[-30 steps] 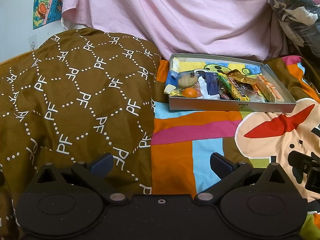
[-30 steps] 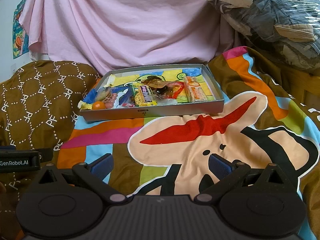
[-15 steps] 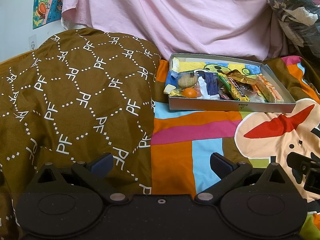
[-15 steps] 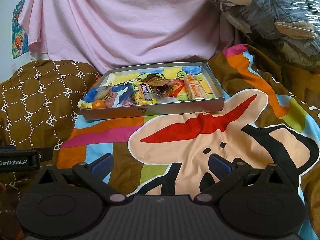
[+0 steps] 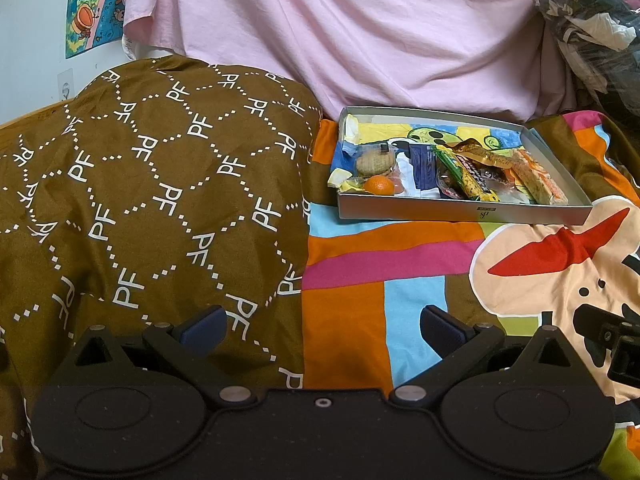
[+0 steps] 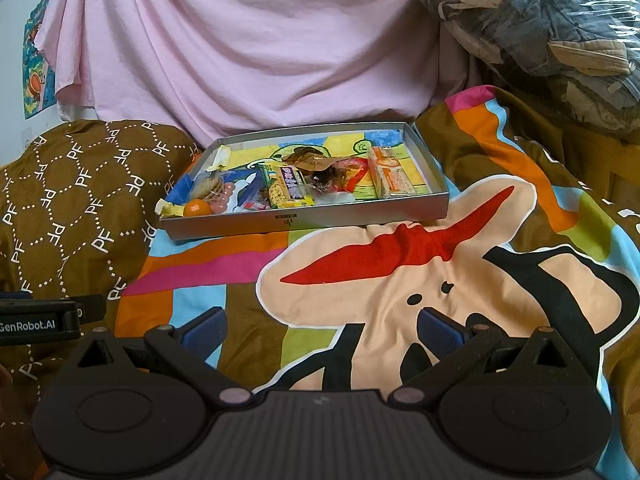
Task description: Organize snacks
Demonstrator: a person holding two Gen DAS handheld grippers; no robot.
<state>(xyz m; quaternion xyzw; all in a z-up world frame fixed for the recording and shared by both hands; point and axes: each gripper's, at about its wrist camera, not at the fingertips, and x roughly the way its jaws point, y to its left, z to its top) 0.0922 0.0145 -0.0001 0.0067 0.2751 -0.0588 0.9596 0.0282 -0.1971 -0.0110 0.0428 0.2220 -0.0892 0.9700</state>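
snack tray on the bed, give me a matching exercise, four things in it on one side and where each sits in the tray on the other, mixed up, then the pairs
Things in the tray, as the right wrist view shows it:
1. orange fruit
2. orange-and-white wrapped bar
3. yellow packet with a purple label
4. brown wrapper

Places:
A. right end
B. front left corner
C. behind the middle snacks
D. near the front wall, about the middle

Pairs: 1-B, 2-A, 3-D, 4-C

White "PF" letters repeated across brown cushion [image 5: 160, 200], "GenRobot.AI" on black device [image 6: 38, 322] at left edge
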